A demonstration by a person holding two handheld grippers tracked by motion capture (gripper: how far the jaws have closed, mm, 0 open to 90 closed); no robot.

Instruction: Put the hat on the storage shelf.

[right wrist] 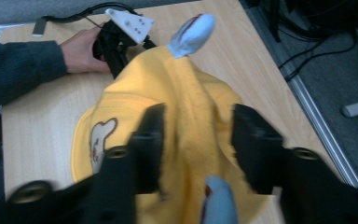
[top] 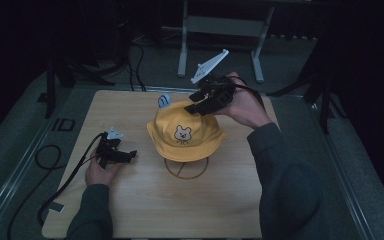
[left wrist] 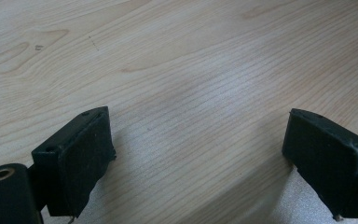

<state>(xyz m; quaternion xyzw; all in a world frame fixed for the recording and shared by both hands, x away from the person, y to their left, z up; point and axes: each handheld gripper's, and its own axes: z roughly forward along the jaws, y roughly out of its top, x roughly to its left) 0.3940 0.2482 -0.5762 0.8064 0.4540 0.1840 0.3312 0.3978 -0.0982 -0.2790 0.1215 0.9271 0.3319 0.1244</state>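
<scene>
Your left gripper (top: 125, 155) is resting open on the table (top: 145, 210), nothing between its jaws. Mid-table, the hat (top: 185, 134) is hiding most of its stand (top: 186, 170), bear face toward you, crown up. Your right gripper (top: 196, 106) is hovering open astride the crown.

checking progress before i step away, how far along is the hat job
Done: the yellow hat sits on its wire stand mid-table. In hand: the right gripper is at the hat's crown with its jaws open astride the fabric, not pinching it. The left gripper rests open on the table. Left: probably just backing the right gripper away.
</scene>
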